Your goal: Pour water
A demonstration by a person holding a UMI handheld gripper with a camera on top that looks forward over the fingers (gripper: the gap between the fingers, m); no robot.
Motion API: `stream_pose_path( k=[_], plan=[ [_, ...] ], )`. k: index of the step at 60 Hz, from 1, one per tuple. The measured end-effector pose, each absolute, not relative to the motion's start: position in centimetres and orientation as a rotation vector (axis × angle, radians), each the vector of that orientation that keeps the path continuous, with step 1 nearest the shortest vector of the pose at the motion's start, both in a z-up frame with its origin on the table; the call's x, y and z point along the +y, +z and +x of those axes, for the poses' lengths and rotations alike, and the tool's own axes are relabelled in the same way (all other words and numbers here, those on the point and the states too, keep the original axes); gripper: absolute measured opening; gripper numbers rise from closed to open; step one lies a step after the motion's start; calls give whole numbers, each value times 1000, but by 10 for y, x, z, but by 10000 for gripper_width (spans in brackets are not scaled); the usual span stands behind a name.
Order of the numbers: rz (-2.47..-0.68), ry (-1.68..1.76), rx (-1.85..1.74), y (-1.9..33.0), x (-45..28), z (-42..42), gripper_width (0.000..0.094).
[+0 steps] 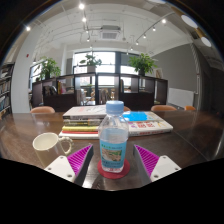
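A clear plastic water bottle (114,138) with a blue cap and a light blue label stands upright on a red coaster (112,170) on the dark wooden table (190,138). It stands between the two pink-padded fingers (78,158) of my gripper (113,160), with a clear gap at either side. The gripper is open. A cream mug (50,147) with its handle toward the bottle stands on the table just left of the left finger.
Behind the bottle lie several books and magazines (148,123) in a loose stack. Chairs (164,108) stand along the table's far side. Beyond are a dark counter, potted plants (144,64) and large windows.
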State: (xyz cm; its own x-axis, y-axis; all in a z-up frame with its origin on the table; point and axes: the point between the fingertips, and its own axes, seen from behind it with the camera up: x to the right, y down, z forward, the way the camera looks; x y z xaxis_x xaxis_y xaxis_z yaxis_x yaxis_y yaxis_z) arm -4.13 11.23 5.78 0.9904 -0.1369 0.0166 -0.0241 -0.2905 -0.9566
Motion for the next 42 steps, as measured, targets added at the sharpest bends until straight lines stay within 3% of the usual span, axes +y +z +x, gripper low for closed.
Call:
stream_pose_path(
  k=[13,25,42],
  plan=[
    [-1911,-66,139,57,21,-56,807],
    [-1865,-118,153,105,-54,-34,807],
    [-1823,-189,182,147,-109,-1,809]
  ],
)
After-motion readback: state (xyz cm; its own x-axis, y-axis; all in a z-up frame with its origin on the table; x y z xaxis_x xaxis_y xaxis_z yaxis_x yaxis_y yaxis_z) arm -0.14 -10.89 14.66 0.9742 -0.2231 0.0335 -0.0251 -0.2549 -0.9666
